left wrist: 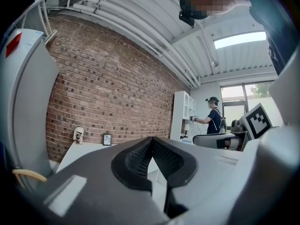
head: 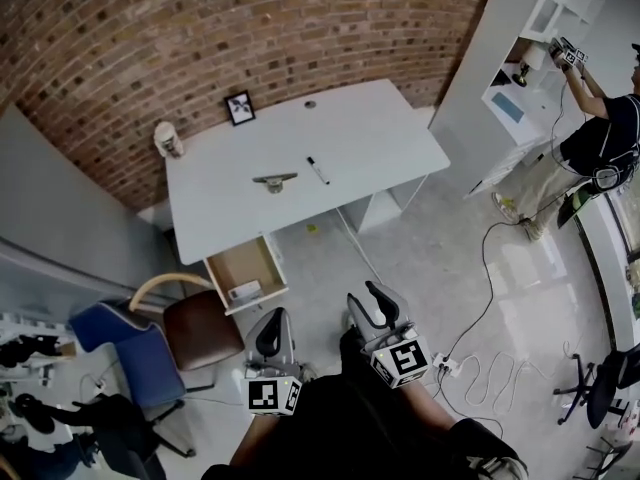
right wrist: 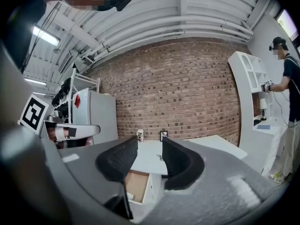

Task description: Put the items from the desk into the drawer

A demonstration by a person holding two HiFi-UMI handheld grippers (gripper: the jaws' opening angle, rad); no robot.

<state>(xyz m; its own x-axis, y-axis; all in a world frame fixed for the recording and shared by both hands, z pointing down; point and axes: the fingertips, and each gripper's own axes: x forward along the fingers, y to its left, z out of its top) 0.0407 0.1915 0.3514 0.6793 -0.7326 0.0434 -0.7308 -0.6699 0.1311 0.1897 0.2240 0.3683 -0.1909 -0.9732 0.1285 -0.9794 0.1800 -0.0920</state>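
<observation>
A white desk (head: 370, 133) stands against the brick wall. On it lie a black pen (head: 317, 170) and a small grey skateboard-shaped object (head: 274, 180). A framed picture (head: 240, 108) and a pale figurine (head: 168, 139) stand near its back edge. Below the desk's front left, a wooden drawer (head: 232, 265) is pulled out with a white item (head: 244, 290) inside. Both grippers are held low, well short of the desk. My left gripper (head: 274, 316) is shut, its pads (left wrist: 140, 158) meeting with nothing held. My right gripper (head: 370, 296) is open and empty, with the desk (right wrist: 147, 157) and drawer (right wrist: 136, 185) showing through its gap.
A brown-seated chair (head: 203, 328) and a blue chair (head: 125, 346) stand left of the drawer. A grey cabinet (head: 60, 218) fills the left side. At the right, a person (head: 600, 133) works at a white shelf unit (head: 540, 38). Cables (head: 490, 363) trail over the floor.
</observation>
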